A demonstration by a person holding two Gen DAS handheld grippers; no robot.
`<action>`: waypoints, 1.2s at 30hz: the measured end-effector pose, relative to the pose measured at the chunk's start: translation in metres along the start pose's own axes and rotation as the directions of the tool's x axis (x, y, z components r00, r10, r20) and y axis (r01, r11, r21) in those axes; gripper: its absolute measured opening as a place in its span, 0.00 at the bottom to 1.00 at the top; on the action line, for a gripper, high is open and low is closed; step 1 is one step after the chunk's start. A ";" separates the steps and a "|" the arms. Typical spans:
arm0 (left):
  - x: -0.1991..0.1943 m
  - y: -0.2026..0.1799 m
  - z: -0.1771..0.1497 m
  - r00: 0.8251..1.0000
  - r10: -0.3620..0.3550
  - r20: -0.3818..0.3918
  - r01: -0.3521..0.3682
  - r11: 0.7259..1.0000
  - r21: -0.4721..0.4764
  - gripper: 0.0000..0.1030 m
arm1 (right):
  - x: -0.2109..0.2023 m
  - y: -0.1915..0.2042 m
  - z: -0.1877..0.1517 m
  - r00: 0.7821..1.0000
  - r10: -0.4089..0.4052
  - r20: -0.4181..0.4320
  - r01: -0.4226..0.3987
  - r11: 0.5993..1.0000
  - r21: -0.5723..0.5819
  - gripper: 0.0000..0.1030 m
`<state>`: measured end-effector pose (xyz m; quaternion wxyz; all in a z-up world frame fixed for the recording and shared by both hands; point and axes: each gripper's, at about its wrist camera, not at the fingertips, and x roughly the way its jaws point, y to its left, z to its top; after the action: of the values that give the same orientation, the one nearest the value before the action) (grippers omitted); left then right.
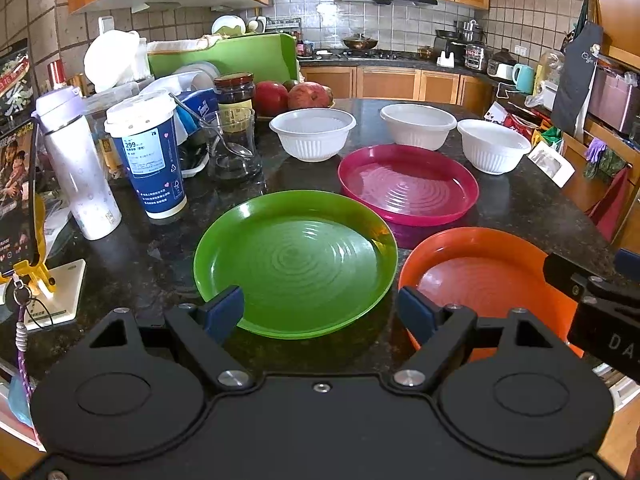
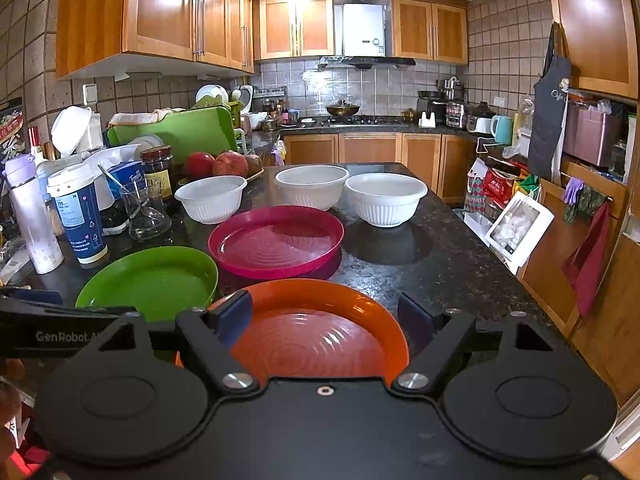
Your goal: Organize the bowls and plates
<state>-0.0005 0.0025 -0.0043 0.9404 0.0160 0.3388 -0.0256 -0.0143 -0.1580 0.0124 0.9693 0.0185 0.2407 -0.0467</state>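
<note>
Three plates lie on the dark granite counter (image 1: pixel 520 208): a green plate (image 1: pixel 296 260) near the front, a pink plate (image 1: pixel 408 184) behind it, an orange plate (image 1: pixel 480 280) at the right. Three white ribbed bowls stand behind them: left bowl (image 1: pixel 312 132), middle bowl (image 1: pixel 418 124), right bowl (image 1: pixel 494 144). My left gripper (image 1: pixel 322 312) is open over the green plate's near rim. My right gripper (image 2: pixel 326 322) is open above the orange plate (image 2: pixel 320 336). The green plate (image 2: pixel 152 280), pink plate (image 2: pixel 276 240) and the three bowls (image 2: pixel 210 198) (image 2: pixel 312 186) (image 2: pixel 386 198) show in the right wrist view.
The counter's left side is crowded: a white bottle (image 1: pixel 80 168), a blue paper cup (image 1: pixel 148 156), a glass with a spoon (image 1: pixel 236 148), a dark jar (image 1: pixel 234 92), pomegranates (image 1: pixel 296 96) and a green dish rack (image 1: pixel 224 60). The counter edge drops off at right (image 1: pixel 568 208).
</note>
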 end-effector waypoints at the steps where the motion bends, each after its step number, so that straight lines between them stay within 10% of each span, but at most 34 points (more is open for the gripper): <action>1: 0.000 0.000 0.000 1.000 0.000 -0.001 0.000 1.000 -0.001 0.81 | 0.000 0.000 0.000 1.000 0.001 -0.001 -0.001 1.000 0.000 0.81; 36: 0.000 0.001 0.001 1.000 0.010 -0.002 -0.010 1.000 -0.008 0.81 | 0.001 0.000 -0.002 1.000 0.004 -0.006 -0.004 1.000 0.008 0.81</action>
<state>0.0006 0.0034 -0.0035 0.9401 0.0138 0.3399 -0.0195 -0.0141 -0.1575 0.0098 0.9686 0.0230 0.2435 -0.0455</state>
